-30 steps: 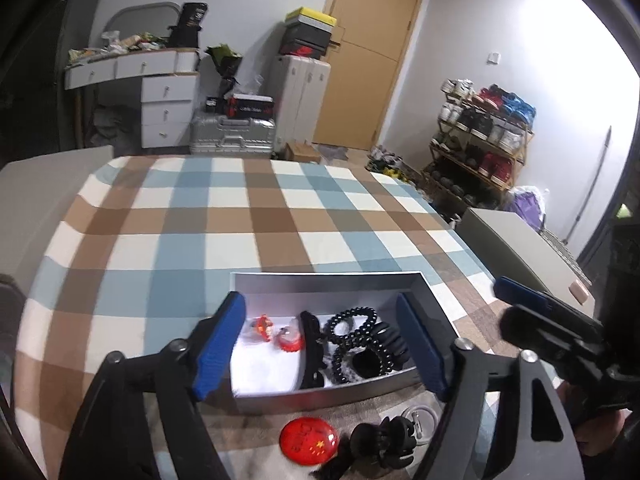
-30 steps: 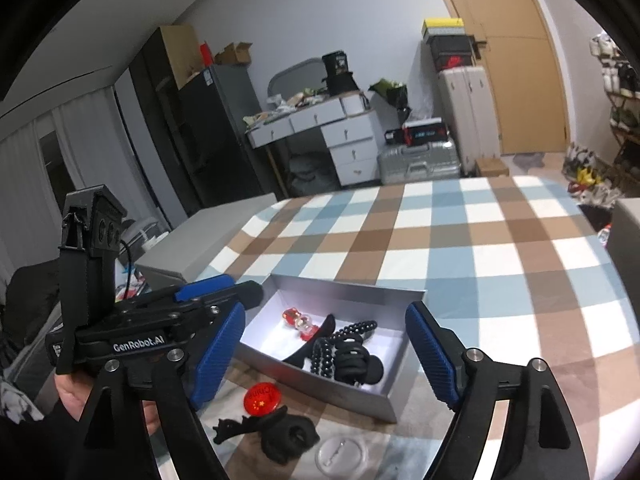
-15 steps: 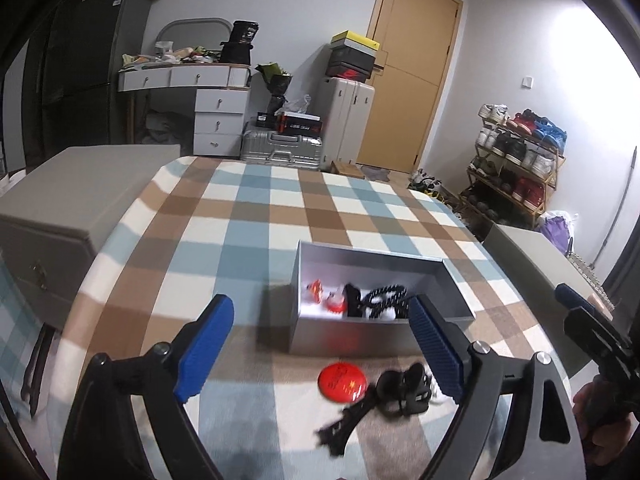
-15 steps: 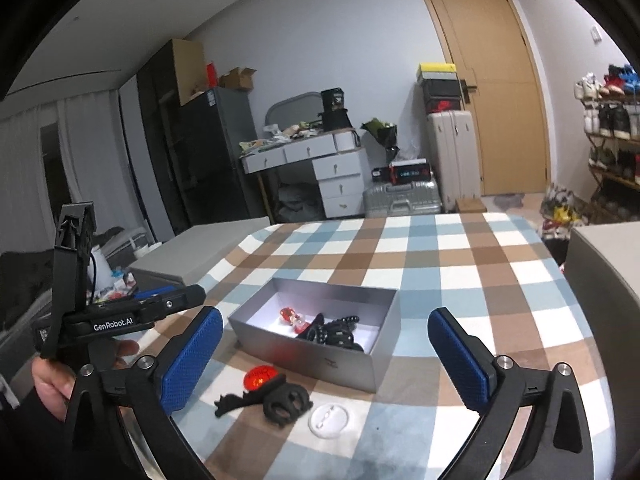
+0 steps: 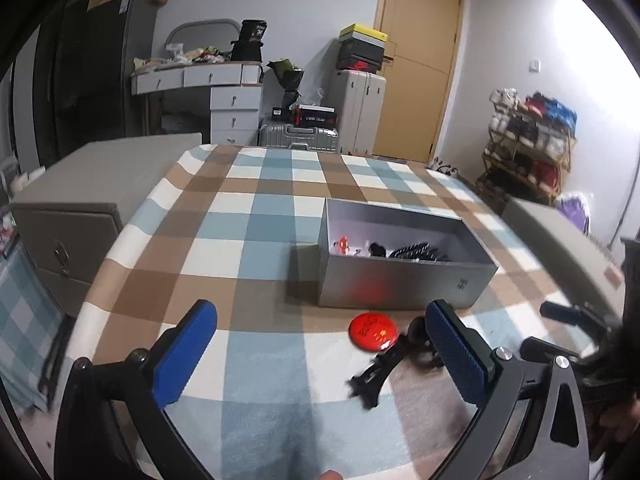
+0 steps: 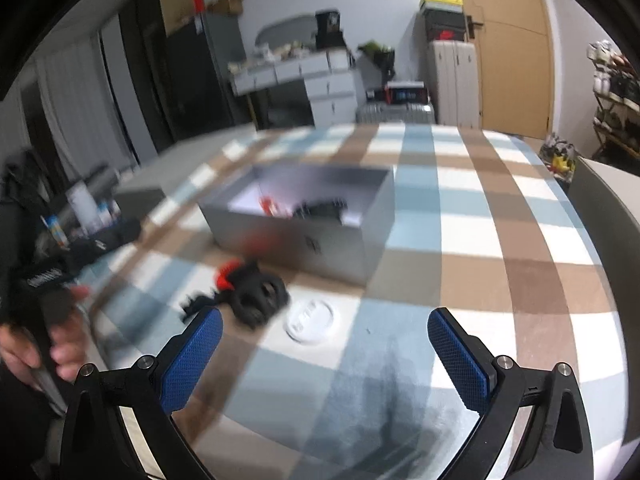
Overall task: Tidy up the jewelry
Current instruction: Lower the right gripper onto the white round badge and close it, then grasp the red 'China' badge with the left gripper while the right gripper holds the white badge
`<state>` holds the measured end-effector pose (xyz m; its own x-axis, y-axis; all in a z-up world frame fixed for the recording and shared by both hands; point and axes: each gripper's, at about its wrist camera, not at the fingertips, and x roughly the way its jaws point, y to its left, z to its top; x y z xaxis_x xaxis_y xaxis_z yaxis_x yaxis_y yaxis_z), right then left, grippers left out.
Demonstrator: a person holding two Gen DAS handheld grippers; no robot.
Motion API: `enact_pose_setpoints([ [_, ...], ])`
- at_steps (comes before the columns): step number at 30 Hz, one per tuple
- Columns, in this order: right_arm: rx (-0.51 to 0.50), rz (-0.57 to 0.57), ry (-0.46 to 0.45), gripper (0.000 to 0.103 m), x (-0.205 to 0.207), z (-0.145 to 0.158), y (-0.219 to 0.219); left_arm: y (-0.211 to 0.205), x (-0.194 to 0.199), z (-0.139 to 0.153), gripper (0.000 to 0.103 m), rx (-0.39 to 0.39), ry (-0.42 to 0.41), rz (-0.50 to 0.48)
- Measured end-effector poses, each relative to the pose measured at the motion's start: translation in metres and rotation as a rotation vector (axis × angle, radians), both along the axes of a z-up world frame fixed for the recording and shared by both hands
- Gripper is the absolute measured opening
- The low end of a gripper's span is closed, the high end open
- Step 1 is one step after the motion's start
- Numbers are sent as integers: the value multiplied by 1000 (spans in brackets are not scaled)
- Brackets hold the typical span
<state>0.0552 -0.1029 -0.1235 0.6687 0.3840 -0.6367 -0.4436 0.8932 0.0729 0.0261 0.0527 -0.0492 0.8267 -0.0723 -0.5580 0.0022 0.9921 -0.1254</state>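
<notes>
A silver box (image 5: pixel 400 284) stands open on the checked tablecloth (image 5: pixel 260 216), with red pieces and black beads inside. In front of it lie a red round badge (image 5: pixel 372 331) and a black hair clip (image 5: pixel 384 364). My left gripper (image 5: pixel 320 320) hovers low before them, its jaws opening with nothing between them. The right wrist view is blurred: the box (image 6: pixel 320 248), black clips (image 6: pixel 256 292), the red badge (image 6: pixel 226 272) and a clear round badge (image 6: pixel 310 318) lie ahead of my right gripper (image 6: pixel 324 320), which is open and empty.
Grey cabinets (image 5: pixel 80 200) (image 5: pixel 560 240) flank the table on both sides. A hand (image 6: pixel 60 344) holds the other gripper at the left edge of the right wrist view. A shoe rack (image 5: pixel 528 152) and a door stand behind.
Both grippers have drawn back from the box and opened wider. The box now sits farther ahead, and the loose items in front of it have come fully into view.
</notes>
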Motion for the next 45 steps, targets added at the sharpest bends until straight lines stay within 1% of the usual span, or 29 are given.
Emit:
enact_pose_setpoints([
  [1,-50,-3,14,102,3,-5,5,0,-2,-1,102,7,0,-2],
  [4,-143,-9,24,101,7,-14,18,0,-6,-5,102,22,13,-1],
  [6,-169,15,22,100,8,-17,27,1,-8,-7,102,34,17,6],
  [8,-208,12,21,91,10,-20,33,4,-10,-10,102,35,27,15],
  [10,-281,-11,26,88,13,-25,40,9,-12,-14,102,28,44,16],
  [12,-299,-6,25,87,14,-27,43,11,-13,-16,102,33,52,26],
  [14,-296,8,32,82,15,-28,46,14,-15,-18,102,35,61,33],
  [22,-262,37,73,70,26,-28,55,22,-17,-17,101,24,80,51],
  [24,-230,53,92,61,26,-28,54,21,-18,-15,101,27,77,50],
  [25,-215,64,97,54,26,-28,54,20,-19,-14,101,33,74,48],
  [27,-210,84,85,49,24,-29,55,17,-19,-13,102,44,71,45],
  [28,-204,99,80,41,22,-29,55,17,-19,-13,102,44,71,42],
  [33,-182,104,79,40,21,-28,49,13,-14,-10,102,76,66,32],
  [36,-132,80,88,40,22,-25,35,11,-5,-10,102,87,81,18],
  [38,-84,68,99,40,22,-22,24,8,6,-13,102,66,117,-32],
  [40,-40,54,112,40,20,-21,14,3,18,-16,101,46,171,-78],
  [42,-22,45,121,40,17,-22,8,-1,26,-16,101,30,173,-97],
  [44,-19,43,125,40,14,-23,5,-7,32,-18,101,67,176,-78],
  [45,-17,44,121,40,12,-23,4,-10,36,-20,101,87,194,-74],
])
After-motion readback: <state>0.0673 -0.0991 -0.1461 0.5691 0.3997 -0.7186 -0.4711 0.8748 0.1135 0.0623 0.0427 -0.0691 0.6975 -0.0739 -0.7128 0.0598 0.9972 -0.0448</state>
